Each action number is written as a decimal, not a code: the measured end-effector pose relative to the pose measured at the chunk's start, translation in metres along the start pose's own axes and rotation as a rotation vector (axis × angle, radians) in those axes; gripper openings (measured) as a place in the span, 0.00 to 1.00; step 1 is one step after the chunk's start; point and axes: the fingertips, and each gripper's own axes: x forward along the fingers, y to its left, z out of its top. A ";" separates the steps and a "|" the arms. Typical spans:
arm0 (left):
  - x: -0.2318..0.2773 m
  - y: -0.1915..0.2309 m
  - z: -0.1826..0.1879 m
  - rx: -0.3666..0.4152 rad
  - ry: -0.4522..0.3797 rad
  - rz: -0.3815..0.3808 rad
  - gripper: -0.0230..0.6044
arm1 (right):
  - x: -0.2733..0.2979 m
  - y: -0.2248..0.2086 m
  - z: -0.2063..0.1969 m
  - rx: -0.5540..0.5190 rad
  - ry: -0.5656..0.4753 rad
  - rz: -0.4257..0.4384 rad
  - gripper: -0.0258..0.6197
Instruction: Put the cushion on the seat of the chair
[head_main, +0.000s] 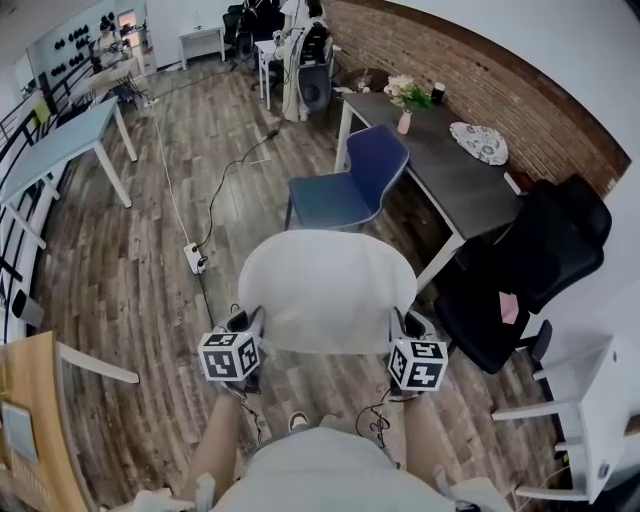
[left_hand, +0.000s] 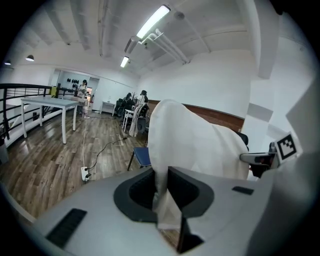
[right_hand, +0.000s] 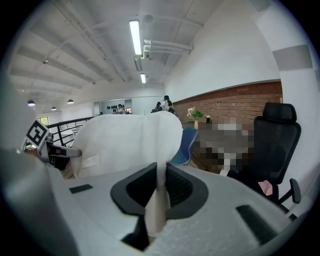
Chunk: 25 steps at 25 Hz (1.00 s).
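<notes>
My left gripper (head_main: 248, 322) and right gripper (head_main: 405, 326) each pinch an opposite edge of the white cushion (head_main: 325, 290), which seems light, soft and likely to sag unless held at both sides.

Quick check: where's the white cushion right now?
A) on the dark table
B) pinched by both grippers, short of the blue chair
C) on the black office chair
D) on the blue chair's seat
B: the left gripper and right gripper each clamp an edge of the cushion, and the blue chair beyond it is bare.
</notes>
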 end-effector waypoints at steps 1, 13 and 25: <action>0.000 0.002 0.002 0.004 0.000 -0.001 0.12 | 0.002 0.001 0.000 -0.006 -0.003 -0.019 0.11; 0.031 0.027 0.003 -0.004 0.046 0.002 0.12 | 0.042 0.007 -0.002 -0.013 0.033 -0.070 0.10; 0.127 0.043 0.059 -0.003 0.037 0.011 0.12 | 0.137 -0.029 0.046 -0.002 0.028 -0.059 0.10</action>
